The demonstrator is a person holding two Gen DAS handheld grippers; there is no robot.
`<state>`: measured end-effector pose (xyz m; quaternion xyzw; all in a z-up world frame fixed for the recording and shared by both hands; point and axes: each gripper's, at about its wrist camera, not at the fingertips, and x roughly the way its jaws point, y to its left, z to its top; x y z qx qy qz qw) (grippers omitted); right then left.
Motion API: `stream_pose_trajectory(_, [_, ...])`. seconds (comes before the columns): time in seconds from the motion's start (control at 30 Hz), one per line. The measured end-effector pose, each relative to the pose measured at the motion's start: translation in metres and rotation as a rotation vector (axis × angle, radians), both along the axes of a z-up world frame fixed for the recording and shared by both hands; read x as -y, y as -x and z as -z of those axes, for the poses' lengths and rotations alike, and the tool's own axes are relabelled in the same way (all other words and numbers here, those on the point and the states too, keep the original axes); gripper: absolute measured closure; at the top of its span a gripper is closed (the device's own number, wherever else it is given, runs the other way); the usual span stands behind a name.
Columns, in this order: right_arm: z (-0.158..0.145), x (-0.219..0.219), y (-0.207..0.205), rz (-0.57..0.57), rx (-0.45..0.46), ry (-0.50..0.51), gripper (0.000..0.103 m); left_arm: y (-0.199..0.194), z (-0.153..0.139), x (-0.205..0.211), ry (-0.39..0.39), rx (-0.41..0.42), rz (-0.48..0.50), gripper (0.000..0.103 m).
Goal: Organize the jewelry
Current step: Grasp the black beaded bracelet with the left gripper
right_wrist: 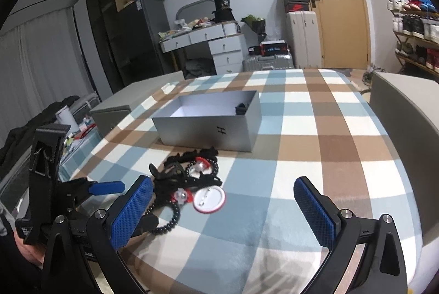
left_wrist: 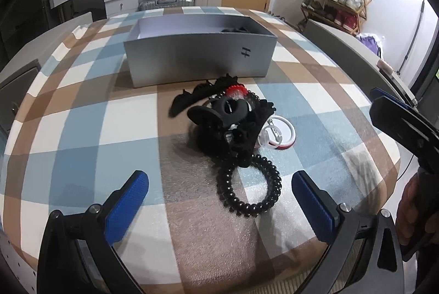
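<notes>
Two views; only right wrist shows box (right_wrist: 208, 135) interior item.

A grey box (left_wrist: 200, 58) sits open with one small black thing (right_wrist: 241, 109) in its corner. Just in front of the box lies a pile of black hair clips (left_wrist: 219, 113), a black bead ring (left_wrist: 248, 188) and a round white badge (left_wrist: 279, 132).

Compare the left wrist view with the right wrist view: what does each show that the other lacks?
Left wrist only: the right gripper seen side-on at the frame's edge. Right wrist only: a fridge, curtains and the left gripper. Both share the grey box, the pile of hair clips, the bead bracelet, the round badge and the checked cloth.
</notes>
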<state>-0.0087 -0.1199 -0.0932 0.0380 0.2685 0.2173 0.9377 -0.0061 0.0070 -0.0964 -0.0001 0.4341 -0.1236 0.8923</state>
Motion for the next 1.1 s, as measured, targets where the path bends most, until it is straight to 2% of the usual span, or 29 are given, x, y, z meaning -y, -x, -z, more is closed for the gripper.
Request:
stream_pose_trajectory(0.17, [0.004,0.002,-0.001,-0.015,-0.029,-0.015,0.000,-0.004,0.009,0.009,-0.022,-0.032,0.042,0.001])
stream_pose_trajectory(0.4, [0.004,0.005,-0.001,-0.008,-0.028,-0.038,0.000,-0.003,0.012,0.022,-0.121,-0.023,0.077,0.002])
stream_pose_trajectory(0.57, [0.007,0.012,0.000,0.020,-0.023,-0.045,0.000,-0.003,0.011,0.019,-0.118,-0.034,0.070,0.005])
stream_pose_trajectory(0.67, [0.009,0.017,-0.001,0.030,-0.047,-0.063,0.000,0.000,0.007,0.020,-0.117,-0.027,0.098,0.020])
stream_pose_trajectory(0.83, [0.008,0.021,0.001,0.046,-0.049,-0.075,0.000,0.004,0.002,0.033,-0.128,-0.027,0.167,0.059])
stream_pose_trajectory(0.93, [0.007,0.020,0.002,0.048,-0.047,-0.063,0.000,0.007,0.001,0.037,-0.136,-0.029,0.187,0.068])
stream_pose_trajectory(1.1, [0.004,0.018,0.002,0.052,-0.047,-0.048,0.000,0.009,0.000,0.031,-0.089,-0.044,0.203,0.072])
